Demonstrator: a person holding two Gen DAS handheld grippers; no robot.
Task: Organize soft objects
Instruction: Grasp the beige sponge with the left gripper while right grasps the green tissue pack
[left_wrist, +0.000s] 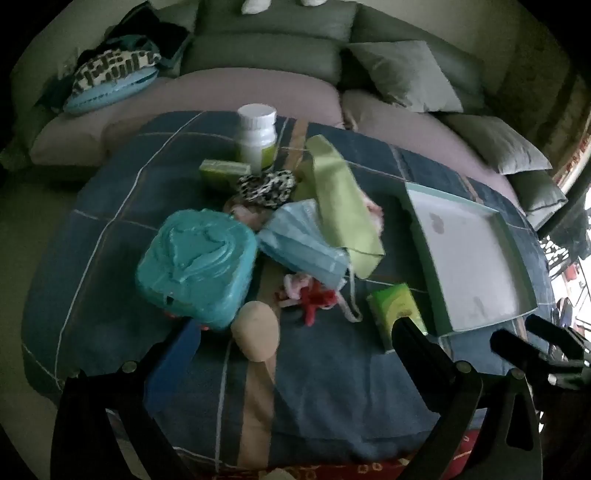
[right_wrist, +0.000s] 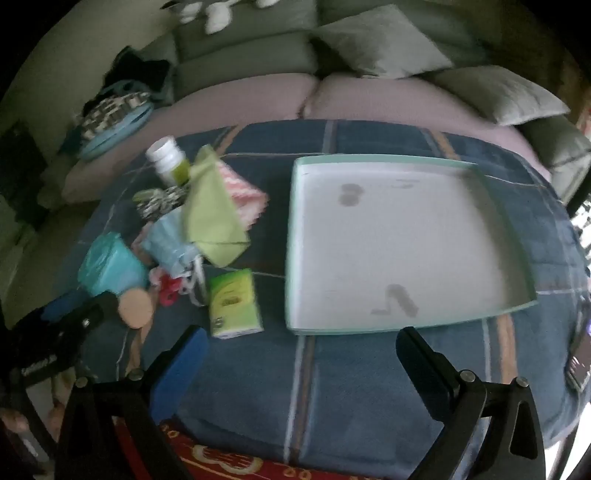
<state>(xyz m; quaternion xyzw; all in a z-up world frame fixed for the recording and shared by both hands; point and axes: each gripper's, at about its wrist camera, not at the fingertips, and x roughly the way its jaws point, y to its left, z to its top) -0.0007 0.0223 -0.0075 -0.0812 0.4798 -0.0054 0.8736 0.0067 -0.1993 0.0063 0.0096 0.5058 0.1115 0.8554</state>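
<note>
Our left gripper (left_wrist: 295, 339) and right gripper (right_wrist: 303, 350) are both wide open and hold nothing. The tray (right_wrist: 406, 325) just ahead of the right one has nothing in it. All the soft things, like the masks (left_wrist: 303, 243) and green cloth (left_wrist: 340, 206), sit in a pile ahead of the left one, so we have not started yet

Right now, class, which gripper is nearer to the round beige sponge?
Left. The left gripper hangs open just before the round beige sponge, which lies near its left finger. The right gripper is open further off, in front of the tray.
</note>
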